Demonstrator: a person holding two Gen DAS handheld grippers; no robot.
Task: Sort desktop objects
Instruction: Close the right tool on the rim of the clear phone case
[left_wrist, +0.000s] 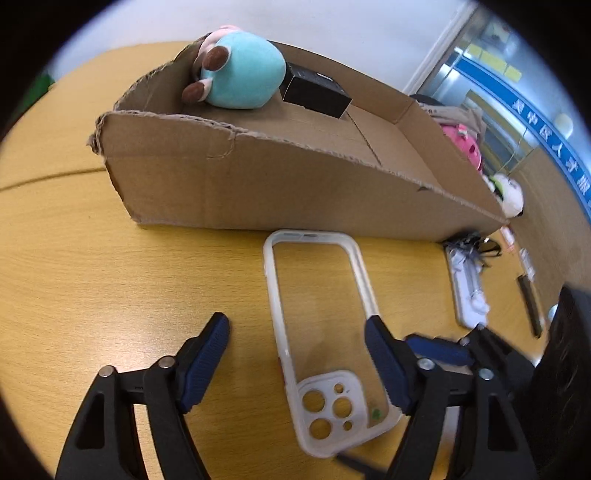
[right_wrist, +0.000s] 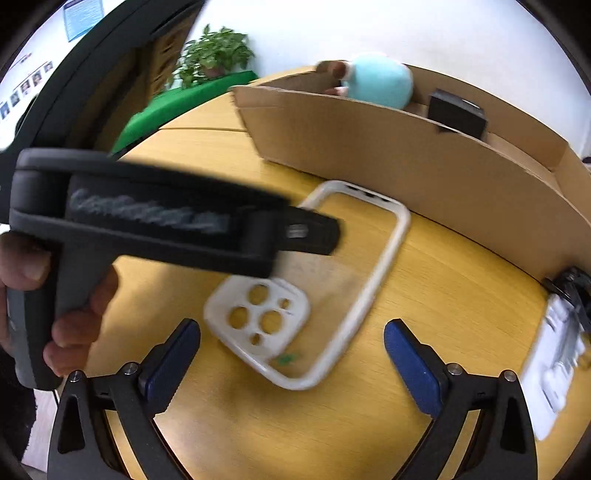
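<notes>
A clear phone case with a white rim (left_wrist: 325, 332) lies flat on the yellow wooden table, camera cut-outs nearest me. My left gripper (left_wrist: 297, 328) is open, its blue pads on either side of the case's near half. In the right wrist view the same case (right_wrist: 325, 280) lies ahead of my right gripper (right_wrist: 291, 332), which is open and empty. The left gripper's black body crosses that view above the case. Behind the case stands a low cardboard box (left_wrist: 280, 181) holding a turquoise plush toy (left_wrist: 240, 70) and a small black box (left_wrist: 314, 92).
A white plastic tray (left_wrist: 469, 288) with black cables lies on the table to the right, also in the right wrist view (right_wrist: 557, 354). A pink item (left_wrist: 465, 144) and a white plush (left_wrist: 509, 195) sit beyond the box. A potted plant (right_wrist: 214, 51) stands far left.
</notes>
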